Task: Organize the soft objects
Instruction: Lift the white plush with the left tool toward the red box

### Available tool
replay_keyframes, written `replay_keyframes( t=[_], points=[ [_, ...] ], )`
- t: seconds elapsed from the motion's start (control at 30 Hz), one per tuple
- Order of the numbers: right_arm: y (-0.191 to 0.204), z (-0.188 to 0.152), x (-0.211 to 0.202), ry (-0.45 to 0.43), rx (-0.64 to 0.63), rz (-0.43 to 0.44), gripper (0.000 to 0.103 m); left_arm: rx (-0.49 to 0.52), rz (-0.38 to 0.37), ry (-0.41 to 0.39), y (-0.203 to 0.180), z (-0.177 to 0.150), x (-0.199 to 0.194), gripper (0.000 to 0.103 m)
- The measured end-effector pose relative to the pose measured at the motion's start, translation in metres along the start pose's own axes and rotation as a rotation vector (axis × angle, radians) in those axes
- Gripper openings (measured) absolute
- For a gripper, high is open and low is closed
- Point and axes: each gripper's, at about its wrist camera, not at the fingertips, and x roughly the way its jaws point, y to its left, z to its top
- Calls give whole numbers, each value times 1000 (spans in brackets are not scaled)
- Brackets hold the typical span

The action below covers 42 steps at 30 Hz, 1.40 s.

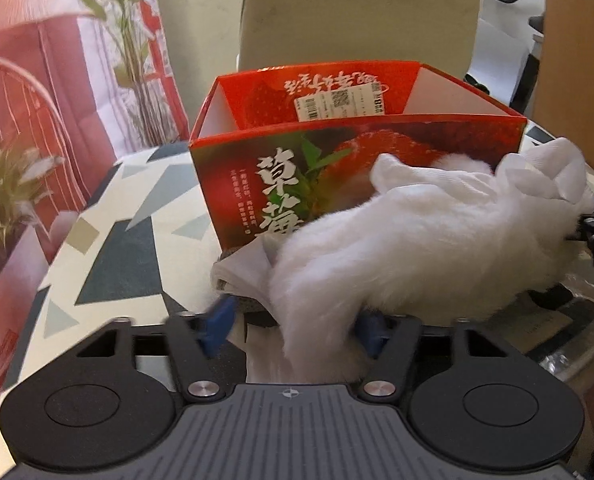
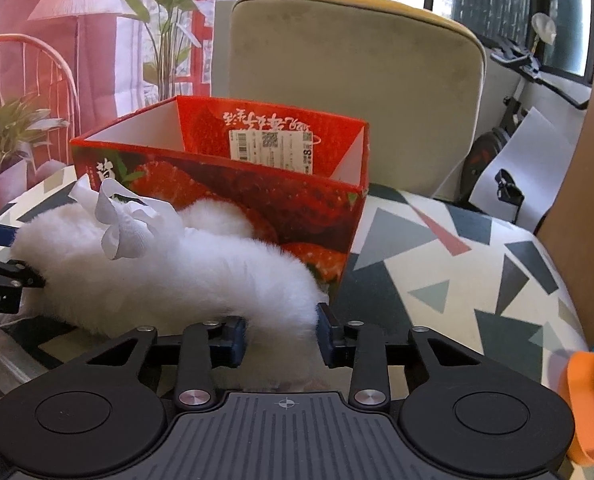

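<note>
orange object (image 2: 589, 404) only right-side

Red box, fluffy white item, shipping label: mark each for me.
Red box (image 2: 225, 188): right wrist view, on its near front wall.
Fluffy white item (image 2: 169, 276): right wrist view, mid-body fur.
Shipping label (image 1: 339, 105): left wrist view, label centre, inside the far wall.

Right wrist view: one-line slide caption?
Right gripper closes on white fluffy item before open red strawberry box.
</note>
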Motion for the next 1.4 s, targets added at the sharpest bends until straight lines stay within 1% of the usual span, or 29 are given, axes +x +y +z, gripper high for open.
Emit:
replay_keyframes(
  t=[0.07, 0.13, 0.2, 0.27, 0.4, 0.5, 0.57, 0.63, 0.73, 0.93, 1.17, 1.4],
  points=[
    [-4, 0, 0, -2, 16, 7, 24, -62, -52, 25, 9, 0, 5, 38],
    [-7, -1, 1, 3, 36, 27, 22, -89, -77, 36, 12, -2, 9, 30],
    [-7, -3, 2, 7, 30, 44, 15, -74, -60, 40, 7, -3, 11, 29],
    [-2, -3, 4, 14, 19, 46, 11, -52, -41, 41, -1, -2, 12, 29],
    [3, -2, 8, 12, 23, 37, 10, -20, -26, 35, -9, 1, 14, 29],
    [-2, 0, 11, 19, 63, 49, 10, -55, -36, 50, -6, 4, 20, 29],
    [-3, 0, 12, 22, 82, 56, 10, -80, -51, 41, -1, 3, 18, 14],
    [-3, 0, 11, 23, 88, 60, 8, -90, -39, 15, 0, 3, 11, 12],
    [-2, 3, 2, -1, 90, 73, 8, -89, -12, -27, 0, 4, -3, 11],
    [0, 14, -27, -70, 90, 100, 7, -124, -5, -104, 8, 13, -34, 10],
    [6, 33, -55, -147, 63, 115, 7, -160, 28, -209, 19, 29, -67, 9],
    [10, 57, -84, -216, 44, 133, 7, -169, 29, -294, 26, 45, -98, 9]
  ],
)
